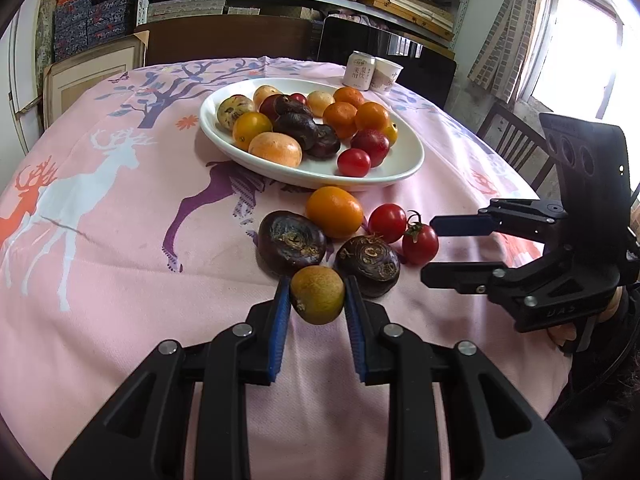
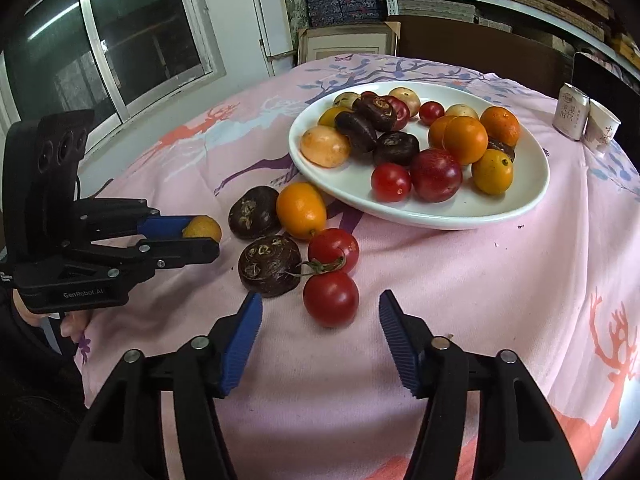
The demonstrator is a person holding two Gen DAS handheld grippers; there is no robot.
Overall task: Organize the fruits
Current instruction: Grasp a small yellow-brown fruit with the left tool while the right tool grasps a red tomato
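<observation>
My left gripper point(image 1: 317, 300) is shut on a small yellow-brown fruit point(image 1: 318, 294), held just above the pink cloth; the right wrist view shows the same fruit point(image 2: 204, 228) in that gripper point(image 2: 202, 238). Just beyond it, loose on the cloth, lie an orange kumquat point(image 1: 334, 212), two dark water chestnuts point(image 1: 291, 242) point(image 1: 368, 264) and two red cherry tomatoes point(image 1: 387, 223). My right gripper point(image 2: 320, 314) is open, its blue pads on either side of the nearer tomato point(image 2: 330, 298) without touching it. The white oval plate point(image 2: 440, 220) behind holds several mixed fruits.
A drink can point(image 1: 359, 70) and a paper cup point(image 1: 386, 74) stand at the table's far edge behind the plate. A wooden chair point(image 1: 516, 144) stands off the right side. Shelves with boxes fill the back wall. Pink deer-print cloth point(image 1: 120, 220) covers the round table.
</observation>
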